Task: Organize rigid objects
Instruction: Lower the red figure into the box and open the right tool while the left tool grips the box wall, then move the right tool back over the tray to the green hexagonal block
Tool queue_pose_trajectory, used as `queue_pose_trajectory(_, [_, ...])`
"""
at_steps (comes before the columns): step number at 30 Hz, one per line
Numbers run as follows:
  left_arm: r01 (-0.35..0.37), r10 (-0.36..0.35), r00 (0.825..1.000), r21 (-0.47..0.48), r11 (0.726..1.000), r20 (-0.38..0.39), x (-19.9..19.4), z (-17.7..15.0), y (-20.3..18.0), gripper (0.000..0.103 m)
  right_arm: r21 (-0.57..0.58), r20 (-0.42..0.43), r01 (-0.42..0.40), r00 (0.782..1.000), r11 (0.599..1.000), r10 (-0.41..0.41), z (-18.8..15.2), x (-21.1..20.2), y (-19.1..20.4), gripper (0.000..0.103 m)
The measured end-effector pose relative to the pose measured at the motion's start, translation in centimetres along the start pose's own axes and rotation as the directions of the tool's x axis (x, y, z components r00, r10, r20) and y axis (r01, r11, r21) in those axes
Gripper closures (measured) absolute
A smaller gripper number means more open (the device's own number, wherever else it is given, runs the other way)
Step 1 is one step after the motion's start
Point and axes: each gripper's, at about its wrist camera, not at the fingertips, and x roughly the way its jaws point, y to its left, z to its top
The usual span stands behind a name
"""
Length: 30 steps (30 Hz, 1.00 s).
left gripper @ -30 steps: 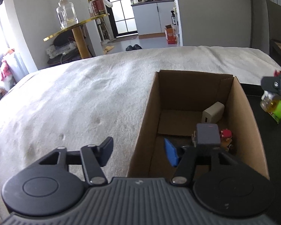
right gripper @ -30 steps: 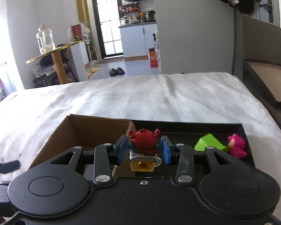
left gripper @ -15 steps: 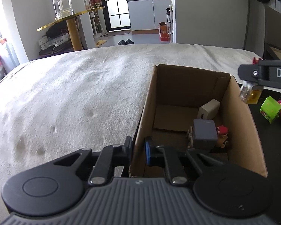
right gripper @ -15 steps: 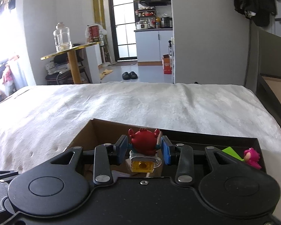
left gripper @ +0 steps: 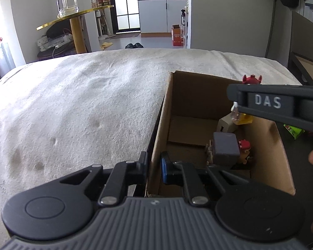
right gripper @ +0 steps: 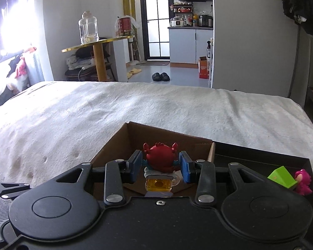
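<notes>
Red crab figure (right gripper: 161, 155) clamped between right hand-held gripper (right gripper: 160, 167) pads, above cardboard box (right gripper: 114, 143)

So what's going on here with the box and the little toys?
A person is sorting small toys into a cardboard box on a bed, with a gripping tool in each hand. The left tool is clamped on the box's near wall, steadying it. The right tool holds a red crab figure on a yellow base over the open box, not yet released. A few items already lie inside, and a green block and a pink toy wait on the black tray beside it.
</notes>
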Motion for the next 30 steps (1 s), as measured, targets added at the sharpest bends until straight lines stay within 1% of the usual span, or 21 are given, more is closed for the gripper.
queue_pose_trajectory(4, [0.000,0.000,1.000,-0.001,1.000,-0.002,0.0,0.0,0.1,0.090,-0.002,-0.006,-0.006,1.000,1.000,0.006,0.0,0.4,0.2,0.064])
queue_pose_trajectory(5, [0.000,0.000,1.000,-0.001,1.000,-0.002,0.0,0.0,0.1,0.090,-0.001,-0.008,-0.013,1.000,1.000,0.013,0.0,0.4,0.3,0.061])
queue_pose_trajectory(6, [-0.001,0.001,1.000,-0.001,1.000,-0.003,0.0,0.1,0.0,0.090,-0.003,-0.005,-0.026,1.000,1.000,0.026,0.0,0.3,0.3,0.057])
queue_pose_trajectory(8, [-0.004,0.004,1.000,0.000,1.000,-0.001,0.0,0.1,0.0,0.090,-0.018,0.001,-0.024,1.000,1.000,0.024,0.1,0.2,0.5,0.051])
queue_pose_trajectory(15, [-0.027,0.027,1.000,0.004,1.000,0.002,0.0,0.3,-0.6,0.090,-0.018,-0.019,0.001,1.000,1.000,-0.001,-0.5,-0.8,-0.6,0.051])
queue_pose_trajectory(22, [-0.064,0.064,0.998,0.004,0.998,0.009,-0.2,0.6,-1.1,0.090,0.038,-0.011,0.052,0.999,0.998,-0.052,-1.1,-2.6,-3.4,0.051])
queue_pose_trajectory(24, [-0.082,0.082,0.996,0.014,0.997,0.019,-0.4,0.8,-1.5,0.086,0.061,-0.006,0.065,0.998,0.996,-0.065,-1.1,-3.0,-4.4,0.051])
queue_pose_trajectory(26, [-0.092,0.092,0.995,0.016,0.996,0.026,-0.5,1.1,-1.7,0.085,0.078,-0.001,0.084,0.996,0.993,-0.084,-1.1,-3.3,-5.4,0.051])
queue_pose_trajectory(28, [-0.096,0.095,0.995,0.015,0.995,0.029,-0.6,1.2,-1.9,0.082,0.093,-0.002,0.099,0.995,0.991,-0.099,-1.3,-3.4,-6.3,0.051])
queue_pose_trajectory(30, [-0.098,0.097,0.995,0.014,0.995,0.031,-0.6,1.3,-2.1,0.073,0.106,-0.010,0.108,0.994,0.989,-0.107,-1.6,-3.3,-7.0,0.051])
